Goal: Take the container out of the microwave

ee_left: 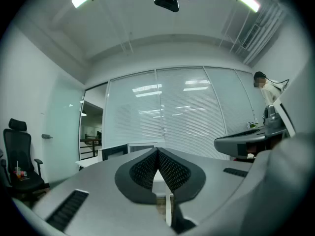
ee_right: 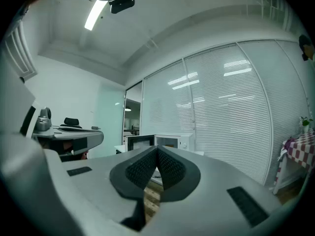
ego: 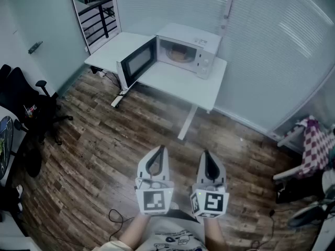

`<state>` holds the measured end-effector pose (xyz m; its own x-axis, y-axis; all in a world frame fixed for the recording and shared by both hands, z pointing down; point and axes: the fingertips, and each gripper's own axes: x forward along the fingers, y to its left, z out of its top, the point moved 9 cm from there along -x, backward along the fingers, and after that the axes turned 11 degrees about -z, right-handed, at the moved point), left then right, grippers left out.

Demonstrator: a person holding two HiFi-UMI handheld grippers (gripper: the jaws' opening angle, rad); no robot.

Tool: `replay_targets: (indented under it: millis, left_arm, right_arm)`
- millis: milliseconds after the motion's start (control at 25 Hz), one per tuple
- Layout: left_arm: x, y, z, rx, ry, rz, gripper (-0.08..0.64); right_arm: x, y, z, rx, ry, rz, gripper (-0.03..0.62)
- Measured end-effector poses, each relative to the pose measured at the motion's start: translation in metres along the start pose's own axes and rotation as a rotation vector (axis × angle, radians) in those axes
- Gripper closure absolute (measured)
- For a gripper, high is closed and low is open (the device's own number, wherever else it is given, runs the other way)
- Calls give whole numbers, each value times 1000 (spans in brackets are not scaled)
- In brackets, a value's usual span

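Holds grey left gripper and grey right gripper clenched, empty, well apart from open white box-shaped microwave on white table.

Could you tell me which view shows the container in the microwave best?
The head view: the microwave has its door open and the container shows inside. The right gripper view shows the microwave far off, its inside too small to read. The left gripper view shows only its door and top edge.

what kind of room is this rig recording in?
Probably an office: glass walls covered by blinds, a black office chair, and a white desk holding a microwave with its door open.
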<state>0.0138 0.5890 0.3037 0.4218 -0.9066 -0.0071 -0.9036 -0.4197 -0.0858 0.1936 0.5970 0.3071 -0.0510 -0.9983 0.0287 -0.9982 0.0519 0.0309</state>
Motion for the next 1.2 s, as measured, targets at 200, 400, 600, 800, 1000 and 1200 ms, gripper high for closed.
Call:
replay_targets:
  millis: [200, 400, 600, 800, 1000, 1200]
  left_arm:
    - [2, 0, 1, -4, 3, -6, 520]
    - [4, -1, 1, 6, 11, -12, 522]
    - [5, -6, 0, -16, 7, -1, 522]
    - [8, -11, -1, -6, -16, 13, 520]
    - [12, -10, -2, 3, 4, 28, 521]
    - [28, 0, -4, 45, 25, 17, 520]
  right_arm:
    - [2, -2, 0, 7, -2, -6, 577]
    - [4, 0, -1, 8, 2, 12, 577]
    - [6, -8, -4, 34, 3, 11, 577]
    - [8, -11, -8, 26, 1, 33, 577]
    - [13, -17, -10, 26, 6, 42, 577]
    - [34, -18, -11, 23, 9, 37, 577]
